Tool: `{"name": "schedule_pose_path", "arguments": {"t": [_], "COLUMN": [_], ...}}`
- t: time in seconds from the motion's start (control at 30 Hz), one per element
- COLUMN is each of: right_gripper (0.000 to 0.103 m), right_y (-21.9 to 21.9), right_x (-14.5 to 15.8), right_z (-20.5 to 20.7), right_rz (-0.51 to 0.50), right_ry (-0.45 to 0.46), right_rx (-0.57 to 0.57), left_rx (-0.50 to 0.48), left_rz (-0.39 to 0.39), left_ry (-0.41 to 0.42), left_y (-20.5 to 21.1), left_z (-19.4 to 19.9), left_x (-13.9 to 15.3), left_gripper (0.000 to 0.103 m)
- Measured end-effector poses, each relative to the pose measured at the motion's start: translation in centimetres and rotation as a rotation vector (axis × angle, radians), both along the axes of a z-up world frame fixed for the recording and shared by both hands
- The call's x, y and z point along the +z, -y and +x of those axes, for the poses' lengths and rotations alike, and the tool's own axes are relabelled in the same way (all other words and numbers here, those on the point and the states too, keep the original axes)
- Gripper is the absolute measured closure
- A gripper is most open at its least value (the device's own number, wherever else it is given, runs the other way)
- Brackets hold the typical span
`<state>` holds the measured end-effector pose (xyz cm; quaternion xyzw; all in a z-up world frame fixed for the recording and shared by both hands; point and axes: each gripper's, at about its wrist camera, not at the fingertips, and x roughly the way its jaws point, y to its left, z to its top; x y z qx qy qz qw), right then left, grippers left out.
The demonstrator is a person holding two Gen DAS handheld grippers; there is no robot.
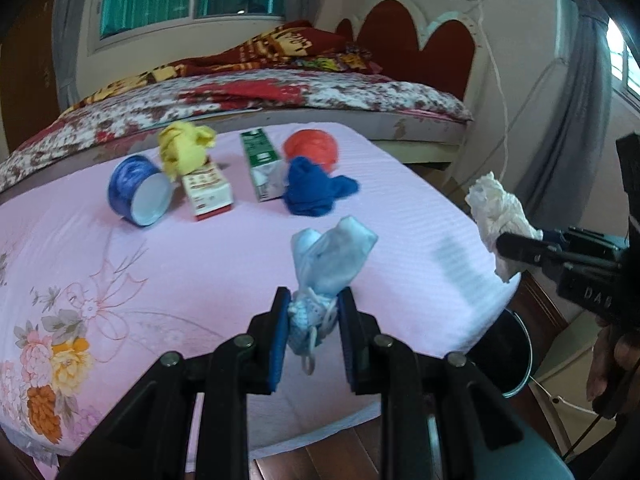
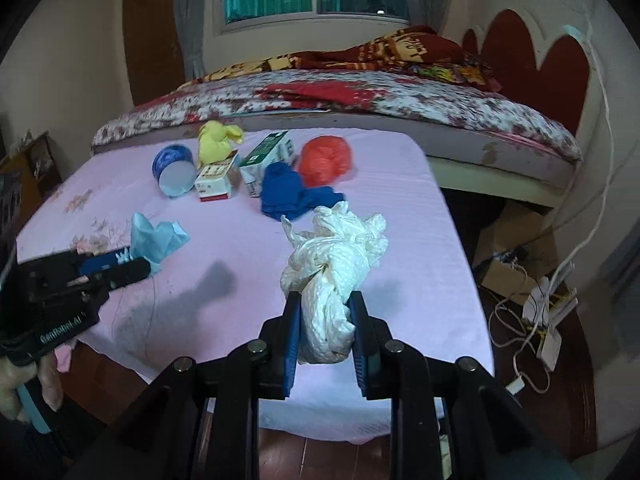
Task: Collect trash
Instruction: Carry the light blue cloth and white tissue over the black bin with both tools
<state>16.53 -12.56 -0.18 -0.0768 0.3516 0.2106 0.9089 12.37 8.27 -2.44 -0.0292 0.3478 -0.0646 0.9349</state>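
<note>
My left gripper (image 1: 314, 300) is shut on a crumpled light-blue face mask (image 1: 332, 264) and holds it above the pink tablecloth (image 1: 200, 256). My right gripper (image 2: 326, 300) is shut on a crumpled white tissue wad (image 2: 332, 276) above the table's right front part; it also shows in the left wrist view (image 1: 496, 208). Further back lie a blue cup (image 1: 136, 188) on its side, a yellow wad (image 1: 184, 150), a red-and-white box (image 1: 208, 192), a green carton (image 1: 262, 164), a blue cloth wad (image 1: 312, 190) and an orange wad (image 1: 314, 150).
A black bin (image 1: 504, 356) stands on the floor by the table's right front corner. A bed (image 2: 360, 96) with a floral cover lies behind the table. Cables and a power strip (image 2: 548, 320) lie on the floor to the right.
</note>
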Motion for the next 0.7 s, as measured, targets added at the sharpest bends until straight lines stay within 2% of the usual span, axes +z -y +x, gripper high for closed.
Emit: {"name": "schedule_pose_path", "arguments": {"t": [0.47,0.7], "right_gripper": [0.078,0.078], "right_y": [9.0,12.8], "right_x": [1.4,1.1], "right_z": [-3.4,-4.7], "right_rz": [0.056,0.061], "right_ry": [0.028,0.023], "right_rx": [-0.14,-0.197], "left_rx": [-0.108,-0.173], "left_rz": [0.008,0.01], "left_ry": [0.025,0.024], "left_y": [6.8,10.7], "left_z": [-0.9,-1.1], "left_x": [1.2,1.2], "left_gripper": [0.078,0.078]}}
